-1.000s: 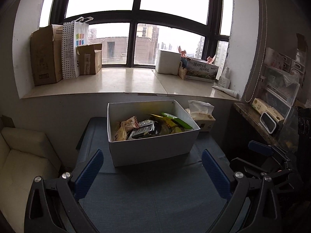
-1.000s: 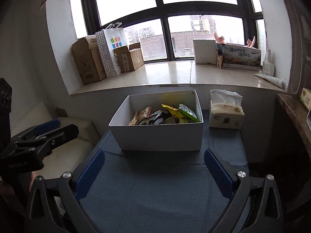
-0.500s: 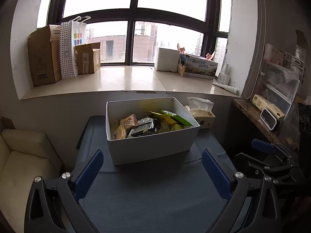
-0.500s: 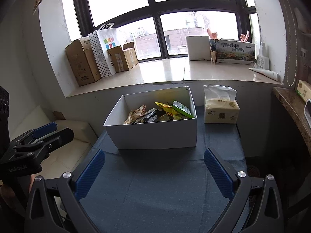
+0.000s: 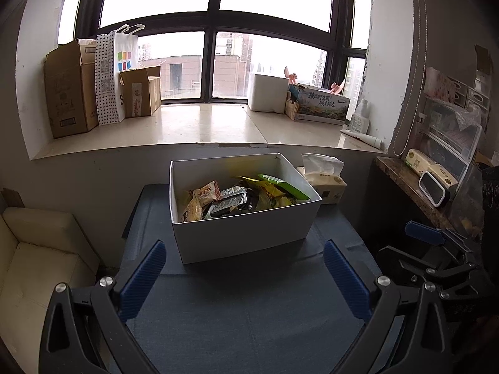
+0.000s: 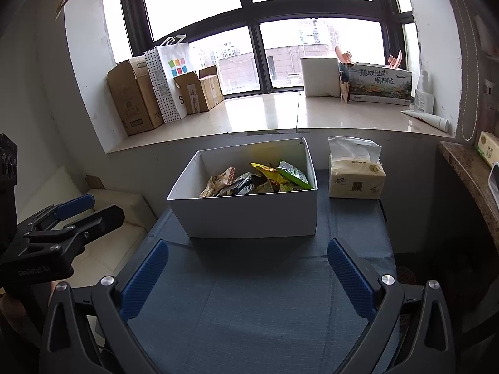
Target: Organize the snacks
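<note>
Your white box (image 5: 246, 233) stands open on the blue-grey tablecloth (image 5: 249, 318), below the windowsill (image 5: 199, 127). It holds a loose heap of snack packets (image 5: 237, 199): an orange-and-white packet (image 5: 206, 192) at the left, a dark foil packet (image 5: 229, 204) in the middle, a yellow packet (image 6: 268, 171) and a green packet (image 5: 282, 184) leaning toward the right wall. The print on these packets is too small to read.

A tissue pack (image 6: 355, 176) stands just beside the box on its right, a white tissue pulled up from its top. Its printing cannot be made out.

Your left gripper (image 5: 243, 274) hangs over the cloth short of the box, blue pads spread wide, nothing between them. Your right gripper (image 6: 246, 272) is likewise wide apart and empty, in front of the box's near wall.

On the sill, left side: a tall cardboard carton (image 5: 67, 90), a dotted paper bag (image 5: 113, 74) with coloured squares and QR codes, and a smaller open carton (image 5: 140, 92). Right side: a plain white box (image 5: 266, 93) and a printed carton (image 6: 379, 84) with Chinese characters, beside a white bottle (image 6: 423, 93) and a tube (image 6: 425, 118) lying flat. In the right wrist view the left gripper's body bears lettering, too blurred to read with confidence.
</note>
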Motion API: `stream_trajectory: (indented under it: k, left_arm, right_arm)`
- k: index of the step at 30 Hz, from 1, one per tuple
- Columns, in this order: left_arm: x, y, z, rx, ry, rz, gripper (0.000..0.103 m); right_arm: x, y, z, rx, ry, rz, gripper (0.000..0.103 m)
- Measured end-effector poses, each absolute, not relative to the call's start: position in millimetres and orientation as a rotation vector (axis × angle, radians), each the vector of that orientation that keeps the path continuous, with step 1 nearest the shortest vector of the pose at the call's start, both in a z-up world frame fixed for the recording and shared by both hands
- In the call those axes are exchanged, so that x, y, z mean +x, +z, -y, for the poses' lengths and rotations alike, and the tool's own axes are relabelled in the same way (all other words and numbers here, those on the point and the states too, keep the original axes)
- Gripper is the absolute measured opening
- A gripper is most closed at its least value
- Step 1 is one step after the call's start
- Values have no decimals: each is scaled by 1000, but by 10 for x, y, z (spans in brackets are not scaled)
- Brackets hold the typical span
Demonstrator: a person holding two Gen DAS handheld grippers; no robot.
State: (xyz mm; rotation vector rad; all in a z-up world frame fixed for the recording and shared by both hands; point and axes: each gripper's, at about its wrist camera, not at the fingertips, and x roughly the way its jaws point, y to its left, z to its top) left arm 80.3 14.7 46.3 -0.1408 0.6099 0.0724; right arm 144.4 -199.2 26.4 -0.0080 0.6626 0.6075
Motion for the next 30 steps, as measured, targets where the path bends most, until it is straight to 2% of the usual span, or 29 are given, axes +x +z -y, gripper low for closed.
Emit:
stream_trajectory:
  k: [30]
  left_arm:
    - [833,435,-143,-140,57,-628,103]
  right_arm:
    - [1440,258,1985,-16,611,-667,103]
